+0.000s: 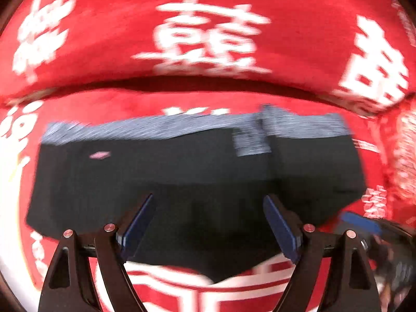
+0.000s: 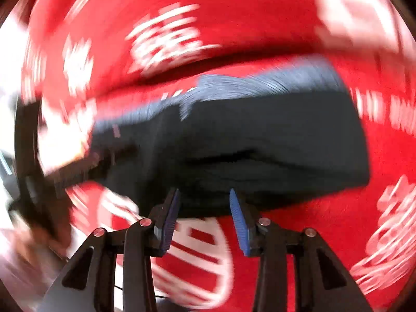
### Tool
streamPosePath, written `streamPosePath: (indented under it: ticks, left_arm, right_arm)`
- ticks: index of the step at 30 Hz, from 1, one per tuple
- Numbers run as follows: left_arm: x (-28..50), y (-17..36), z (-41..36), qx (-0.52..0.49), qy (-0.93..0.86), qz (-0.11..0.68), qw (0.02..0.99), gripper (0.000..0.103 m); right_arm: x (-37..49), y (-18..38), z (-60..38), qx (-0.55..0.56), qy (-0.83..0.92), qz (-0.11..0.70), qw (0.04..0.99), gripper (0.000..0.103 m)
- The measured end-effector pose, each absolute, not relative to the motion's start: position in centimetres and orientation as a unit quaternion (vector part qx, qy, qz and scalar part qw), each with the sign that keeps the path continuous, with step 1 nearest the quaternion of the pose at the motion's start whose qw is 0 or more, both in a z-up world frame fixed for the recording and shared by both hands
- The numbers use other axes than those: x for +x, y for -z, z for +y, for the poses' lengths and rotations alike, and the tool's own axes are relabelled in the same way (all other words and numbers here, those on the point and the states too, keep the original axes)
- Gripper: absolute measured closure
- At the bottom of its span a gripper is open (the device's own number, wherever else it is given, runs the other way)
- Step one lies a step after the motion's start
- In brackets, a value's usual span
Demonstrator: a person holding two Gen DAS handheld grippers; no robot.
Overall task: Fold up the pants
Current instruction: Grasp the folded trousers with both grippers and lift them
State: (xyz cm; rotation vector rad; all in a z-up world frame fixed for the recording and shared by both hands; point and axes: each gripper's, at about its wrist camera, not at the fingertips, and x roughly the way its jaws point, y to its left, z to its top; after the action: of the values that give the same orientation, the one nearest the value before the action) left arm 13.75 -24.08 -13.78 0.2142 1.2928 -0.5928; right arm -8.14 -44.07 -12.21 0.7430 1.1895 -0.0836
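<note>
A red cloth [image 1: 109,59] printed with large white characters [image 1: 205,39] covers the whole surface in both views. A dark crease [image 1: 208,84] runs across it in the left wrist view. Motion blur smears the pattern, most strongly in the right wrist view. Dark lens edges frame each picture.

Left hand-held gripper [image 1: 209,202] spread wide, right hand-held gripper [image 2: 204,195] parted, both empty

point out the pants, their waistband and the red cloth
pants [image 1: 182,176], left wrist view, on the dark folded body
waistband [image 1: 156,127], left wrist view, on the grey ribbed strip along the far edge
red cloth [image 1: 109,52], left wrist view, on a plain red patch
</note>
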Motion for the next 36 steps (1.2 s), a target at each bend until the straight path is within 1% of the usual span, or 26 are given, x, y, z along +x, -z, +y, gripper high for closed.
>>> streamPosePath:
  ticks: [2,3,6,8,9,10,11,13,15,16,17,18,19,20,23,24,26,27,29,32,34,36]
  left_arm:
    - [13.5,13.5,-26.5,0.094,0.304,0.588,0.744,0.017]
    - [13.3,13.5,-27.5,0.089,0.316,0.590,0.738,0.017]
    - [13.3,14.6,-30.2,0.074,0.332,0.608,0.718,0.018]
    - [13.3,16.2,-31.3,0.070,0.326,0.634,0.697,0.018]
    - [13.4,16.9,-31.5,0.065,0.324,0.644,0.690,0.020]
    - [13.4,17.8,-31.6,0.062,0.321,0.652,0.684,0.033]
    - [13.4,18.3,-31.7,0.069,0.318,0.657,0.680,0.040]
    - [12.9,18.2,-31.5,0.083,0.318,0.651,0.685,0.041]
    - [12.2,16.8,-31.0,0.093,0.320,0.640,0.693,0.043]
    - [11.6,15.9,-30.5,0.103,0.316,0.629,0.703,0.043]
    - [11.3,15.4,-30.2,0.112,0.308,0.622,0.711,0.043]
    - [10.8,15.0,-29.7,0.126,0.291,0.614,0.723,0.041]
    - [10.5,15.0,-29.1,0.133,0.278,0.613,0.728,0.033]
    - [10.4,15.1,-28.7,0.130,0.270,0.615,0.729,0.028]
    - [10.6,15.5,-27.3,0.123,0.241,0.629,0.729,0.028]
    - [10.8,15.4,-27.0,0.122,0.236,0.630,0.730,0.028]
    - [11.3,14.8,-27.0,0.122,0.232,0.621,0.738,0.028]
    - [11.5,14.5,-27.2,0.127,0.232,0.616,0.742,0.028]
    - [12.0,13.7,-28.3,0.134,0.239,0.604,0.748,0.028]
    - [12.8,12.7,-30.7,0.131,0.256,0.587,0.757,0.028]
    - [13.3,12.8,-32.7,0.130,0.262,0.581,0.760,0.028]
    - [13.6,13.6,-34.4,0.136,0.267,0.578,0.759,0.028]
  right_arm:
    - [-9.0,13.9,-46.2,0.422,0.046,0.530,0.734,0.060]
    - [-9.5,14.6,-47.5,0.465,0.045,0.506,0.725,0.060]
    - [-9.5,15.8,-49.7,0.532,0.043,0.468,0.704,0.060]
    - [-9.1,17.4,-49.9,0.568,0.053,0.472,0.672,0.060]
    - [-9.3,18.8,-50.1,0.591,0.070,0.474,0.649,0.060]
    - [-9.4,19.4,-50.3,0.605,0.073,0.468,0.640,0.070]
    - [-9.6,19.9,-50.6,0.623,0.076,0.455,0.632,0.086]
    - [-9.7,20.4,-50.9,0.642,0.081,0.442,0.621,0.091]
    - [-9.6,19.0,-50.0,0.620,0.067,0.450,0.639,0.093]
    - [-9.5,18.3,-49.6,0.601,0.055,0.459,0.652,0.097]
    - [-9.5,17.4,-48.8,0.574,0.042,0.475,0.665,0.097]
    - [-9.5,16.8,-48.0,0.546,0.041,0.495,0.674,0.097]
    - [-9.5,16.9,-47.4,0.531,0.041,0.510,0.675,0.097]
    - [-9.5,17.4,-46.9,0.514,0.045,0.529,0.674,0.097]
    - [-8.3,18.8,-46.1,0.464,0.051,0.555,0.689,0.098]
    - [-7.9,18.4,-45.8,0.446,0.048,0.561,0.696,0.096]
    - [-7.0,17.3,-45.0,0.401,0.026,0.585,0.705,0.086]
    - [-6.9,16.5,-44.5,0.380,0.009,0.596,0.707,0.085]
    - [-6.3,14.6,-44.1,0.358,-0.011,0.591,0.723,0.085]
    - [-7.0,11.4,-46.9,0.335,0.021,0.546,0.768,0.085]
    - [-6.5,11.0,-50.1,0.334,0.061,0.532,0.776,0.085]
    - [-5.3,11.6,-52.4,0.331,0.076,0.534,0.774,0.085]
